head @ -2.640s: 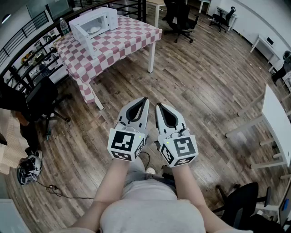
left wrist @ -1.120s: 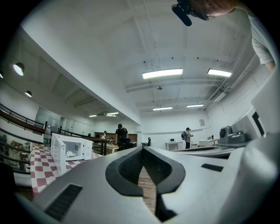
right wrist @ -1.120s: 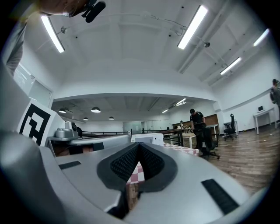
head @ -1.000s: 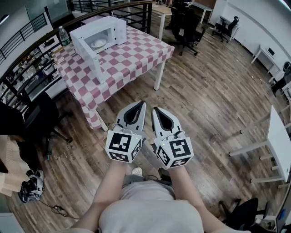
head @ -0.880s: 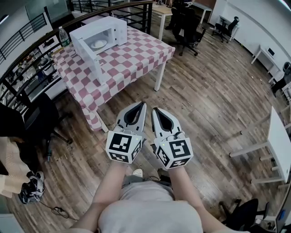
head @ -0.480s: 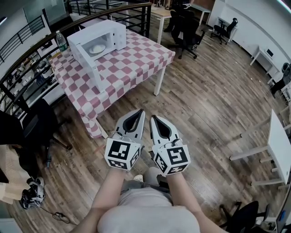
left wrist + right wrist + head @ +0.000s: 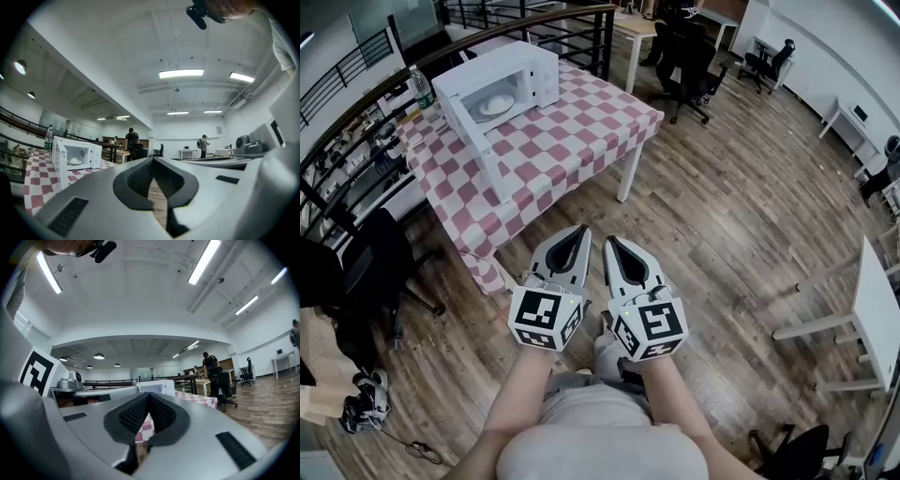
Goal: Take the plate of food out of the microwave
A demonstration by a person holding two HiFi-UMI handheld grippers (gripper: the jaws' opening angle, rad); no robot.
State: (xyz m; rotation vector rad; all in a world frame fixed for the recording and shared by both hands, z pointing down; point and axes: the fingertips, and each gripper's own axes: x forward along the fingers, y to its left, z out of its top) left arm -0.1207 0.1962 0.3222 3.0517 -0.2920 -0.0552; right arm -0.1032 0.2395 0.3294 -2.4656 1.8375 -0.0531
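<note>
A white microwave [image 7: 492, 80] stands with its door [image 7: 478, 150] swung open on a table under a red-and-white checked cloth [image 7: 553, 131]. Inside it rests a white plate of food [image 7: 495, 105]. The left gripper view also has the microwave [image 7: 77, 157] and the plate [image 7: 75, 161], far off at the left. My left gripper [image 7: 583, 229] and right gripper [image 7: 607, 241] are held side by side over the wooden floor, short of the table's near corner. Both are shut with nothing in them. The right gripper [image 7: 148, 394] points at the microwave [image 7: 157, 386].
A water bottle [image 7: 417, 86] stands behind the microwave. A black railing [image 7: 525, 14] runs behind the table. Black office chairs [image 7: 689, 56] stand at its far side and another one [image 7: 380, 258] at the left. A white desk [image 7: 877, 291] is at the right. People stand far off [image 7: 131, 140].
The table and microwave have grown larger and nearer in the head view. Both grippers have travelled forward together toward the table, still side by side and shut.
</note>
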